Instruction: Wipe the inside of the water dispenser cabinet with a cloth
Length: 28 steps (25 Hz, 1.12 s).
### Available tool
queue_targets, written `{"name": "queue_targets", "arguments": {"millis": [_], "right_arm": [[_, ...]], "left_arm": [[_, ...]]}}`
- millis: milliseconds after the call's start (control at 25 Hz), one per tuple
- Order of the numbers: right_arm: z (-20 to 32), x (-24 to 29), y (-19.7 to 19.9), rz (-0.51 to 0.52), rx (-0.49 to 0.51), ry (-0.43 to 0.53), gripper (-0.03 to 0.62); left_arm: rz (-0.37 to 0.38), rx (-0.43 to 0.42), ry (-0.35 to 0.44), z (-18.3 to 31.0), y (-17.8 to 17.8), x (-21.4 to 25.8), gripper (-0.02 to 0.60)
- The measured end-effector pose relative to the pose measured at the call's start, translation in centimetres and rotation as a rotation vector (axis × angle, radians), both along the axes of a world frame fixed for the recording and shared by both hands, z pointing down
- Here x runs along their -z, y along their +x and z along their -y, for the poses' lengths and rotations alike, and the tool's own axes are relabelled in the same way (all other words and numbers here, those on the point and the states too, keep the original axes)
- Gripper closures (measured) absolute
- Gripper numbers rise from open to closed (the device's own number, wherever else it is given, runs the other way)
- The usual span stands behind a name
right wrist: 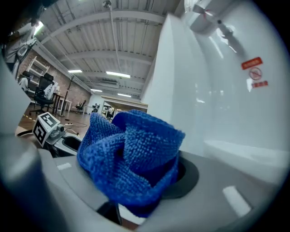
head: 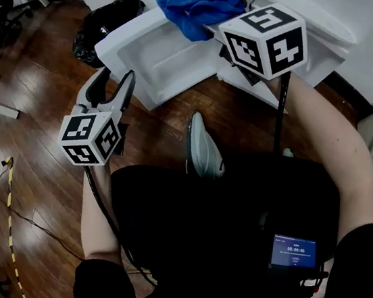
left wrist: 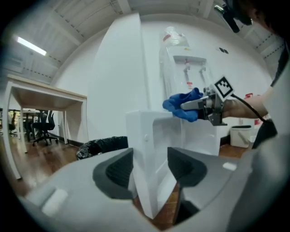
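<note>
Head view: the right gripper (head: 232, 35) has its fingers clamped on a bunched-up blue cloth (head: 199, 3), which sits right at the top edge of the swung-out white cabinet door (head: 151, 58) of the water dispenser (head: 324, 33). The left gripper (head: 117, 74) hangs over the wooden floor (head: 34, 111) near the door's outer corner, fingers spread, holding nothing.

Left gripper view: the door's edge lines up in the gap between the fingers, but the pads aren't squeezing it. A black trash bag (left wrist: 99, 146) lies by the wall behind.

Right gripper view: the cloth fills the fingers, with the dispenser's white side just beside it.
</note>
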State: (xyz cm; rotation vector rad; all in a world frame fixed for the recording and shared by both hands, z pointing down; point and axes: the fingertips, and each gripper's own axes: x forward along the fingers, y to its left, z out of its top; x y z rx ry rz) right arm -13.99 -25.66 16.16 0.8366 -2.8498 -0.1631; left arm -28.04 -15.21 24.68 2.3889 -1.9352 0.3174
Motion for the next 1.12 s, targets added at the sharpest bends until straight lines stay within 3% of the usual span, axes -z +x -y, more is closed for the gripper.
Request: {"name": "queue_targets", "arguments": {"millis": [200, 400, 560, 760, 880, 1000, 1120], "right_arm": [[1.3, -1.7, 3.8, 0.121, -0.063, -0.056, 0.383], [1.1, -2.4, 4.8, 0.151, -0.113, -0.037, 0.382], [-2.2, -3.6, 0.9, 0.104, -0.029, 0.005, 0.382], [-11.0, -3.4, -8.4, 0.09, 0.222, 0.019, 0.382], [-14.9, -3.8, -12.0, 0.065, 0.333, 0.04, 0.382], [-13.9, -4.2, -12.3, 0.063, 0.308, 0.039, 0.382], [-10.3, -4.2, -10.0, 0.1, 0.207, 0.021, 0.382]], "left_arm": [[-0.016, 0.027, -0.02, -0.3, -0.1, -1.1, 0.347], [-0.008, 0.029, -0.02, 0.1, 0.2, -0.8, 0.347], [-0.012, 0.025, -0.02, 0.1, 0.2, -1.2, 0.347], [-0.025, 0.02, -0.017, 0.1, 0.1, -1.2, 0.347], [-0.03, 0.017, -0.033, 0.0, 0.0, -1.6, 0.347], [-0.044, 0.015, -0.052, 0.1, -0.4, -2.0, 0.35], [-0.031, 0.011, -0.047, 0.1, -0.3, -1.8, 0.348]]}}
